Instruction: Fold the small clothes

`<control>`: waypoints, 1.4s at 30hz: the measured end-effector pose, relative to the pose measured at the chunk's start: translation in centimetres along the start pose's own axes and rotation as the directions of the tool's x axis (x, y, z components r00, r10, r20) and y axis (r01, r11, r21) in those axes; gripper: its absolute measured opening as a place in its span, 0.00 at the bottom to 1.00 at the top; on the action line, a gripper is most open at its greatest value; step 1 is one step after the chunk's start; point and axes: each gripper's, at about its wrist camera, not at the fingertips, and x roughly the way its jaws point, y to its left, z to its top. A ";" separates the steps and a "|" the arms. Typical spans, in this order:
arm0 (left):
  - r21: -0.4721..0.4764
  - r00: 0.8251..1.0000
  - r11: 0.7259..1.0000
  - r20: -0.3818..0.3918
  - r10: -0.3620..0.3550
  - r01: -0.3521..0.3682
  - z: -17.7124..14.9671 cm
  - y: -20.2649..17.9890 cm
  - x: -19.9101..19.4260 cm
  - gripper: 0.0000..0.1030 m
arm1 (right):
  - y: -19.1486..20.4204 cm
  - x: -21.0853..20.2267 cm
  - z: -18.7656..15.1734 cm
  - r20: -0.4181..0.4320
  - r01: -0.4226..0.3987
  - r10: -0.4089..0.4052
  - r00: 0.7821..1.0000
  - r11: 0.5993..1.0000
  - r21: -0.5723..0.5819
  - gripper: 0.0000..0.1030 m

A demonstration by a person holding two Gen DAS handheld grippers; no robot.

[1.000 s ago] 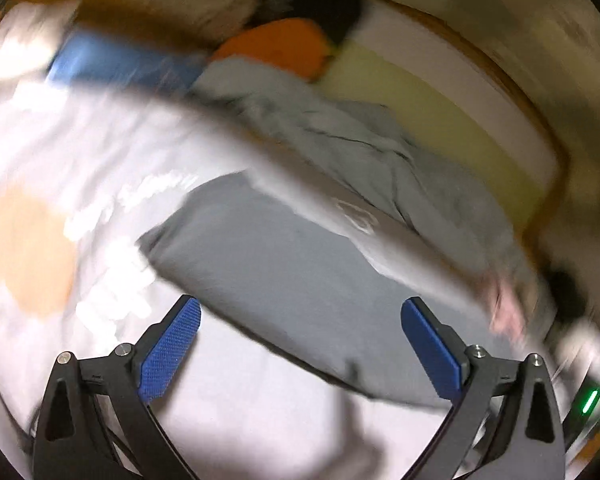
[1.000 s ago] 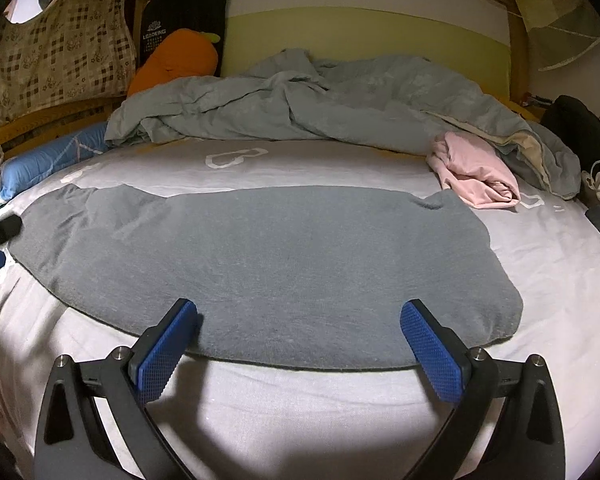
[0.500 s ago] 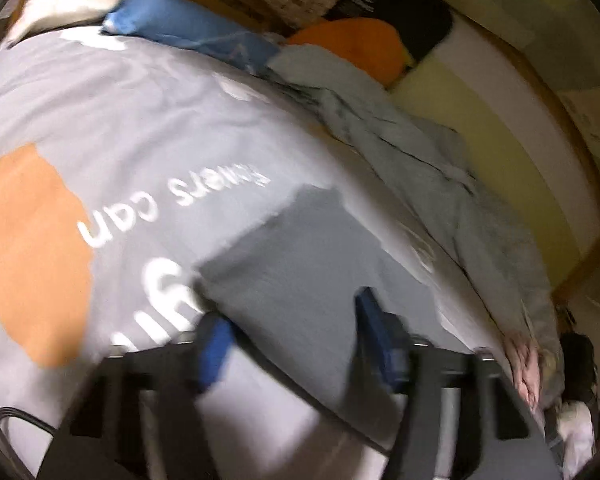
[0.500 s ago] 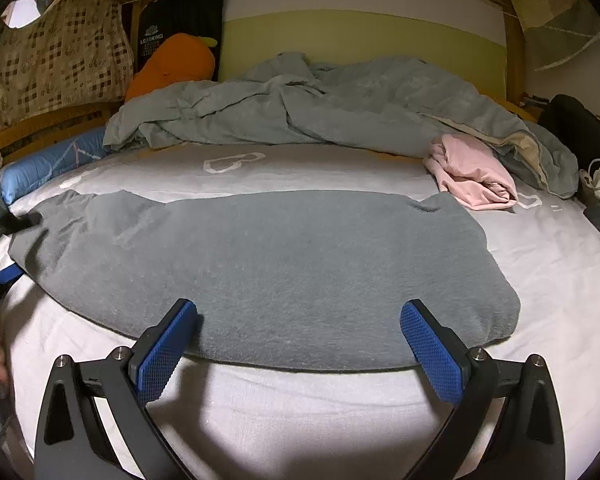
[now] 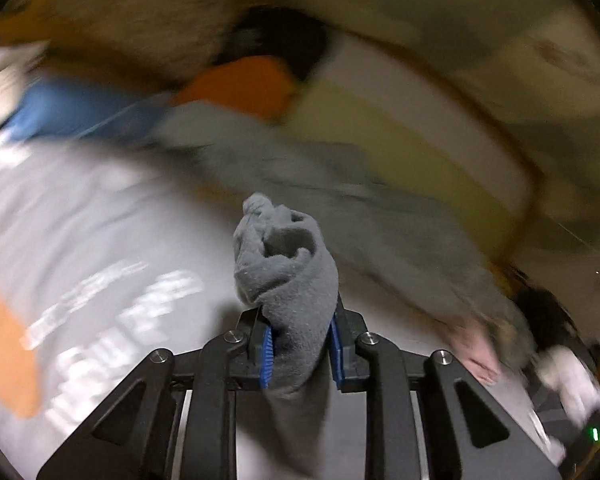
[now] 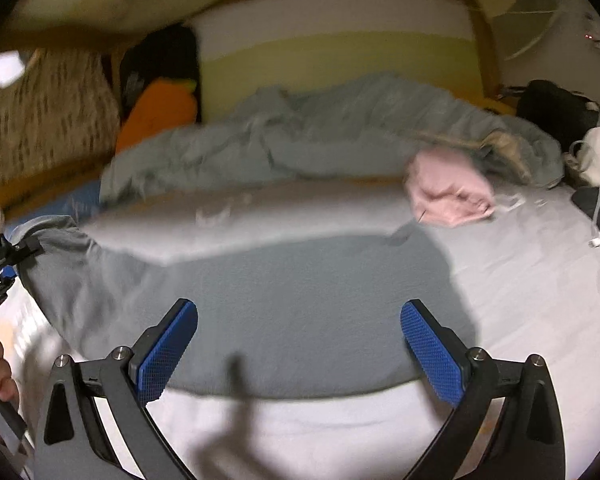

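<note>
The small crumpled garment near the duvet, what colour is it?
Pale pink garment, clearest in the right wrist view.

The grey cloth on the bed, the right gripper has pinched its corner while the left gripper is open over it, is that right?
No, it is the reverse. The left wrist view shows the left gripper closing on a bunched corner of the grey cloth; the right wrist view shows the right gripper open over it.

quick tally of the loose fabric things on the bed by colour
grey: 2, the garment spread in front, one corner pinched in the left hand-held gripper as its jaws close, and the duvet bunched behind
pink: 1, a crumpled garment beside the duvet
orange: 1, a cushion at the back
total: 4
</note>
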 end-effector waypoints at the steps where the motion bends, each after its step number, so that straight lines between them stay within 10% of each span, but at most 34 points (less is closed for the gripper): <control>1: 0.043 0.999 0.998 -0.002 -0.038 0.038 -0.1 -2.0 0.0 0.20 | -0.5 -0.6 0.5 0.020 0.004 -0.004 1.000 1.000 0.018 0.99; 6: 0.188 0.985 0.971 -0.118 -0.127 0.148 -4.0 -9.2 2.4 0.20 | -4.1 -2.7 2.3 0.077 0.026 -0.037 0.996 0.989 0.143 0.99; 12: 0.292 0.954 0.949 -0.297 -0.028 0.119 -11.8 -12.5 6.5 0.21 | -9.1 -3.6 2.7 0.059 0.027 -0.050 0.997 0.941 0.336 0.99; 17: 0.445 0.960 0.884 -0.279 -0.016 0.144 -14.3 -14.9 5.2 0.48 | -10.0 -3.7 2.7 0.059 0.005 -0.030 0.998 0.928 0.373 0.99; 23: 0.346 0.949 0.904 -0.274 -0.157 0.250 -12.5 -13.1 0.5 0.58 | -9.1 -3.0 2.6 0.036 0.003 -0.016 0.999 0.945 0.327 0.99; 29: 0.330 0.989 0.944 -0.143 0.029 0.020 -8.9 -8.8 -1.0 0.59 | -7.6 -2.6 2.6 0.027 -0.044 0.038 0.999 0.961 0.272 0.99; 35: 0.282 0.954 0.953 -0.237 0.184 -0.114 -8.8 -4.0 2.5 0.58 | -0.9 0.3 4.3 -0.054 -0.217 0.220 0.974 0.974 0.067 0.99; 42: 0.309 0.958 0.943 -0.214 0.193 -0.121 -10.4 -3.5 1.9 0.62 | 3.4 4.8 1.3 -0.234 -0.039 0.009 0.972 0.991 -0.125 0.94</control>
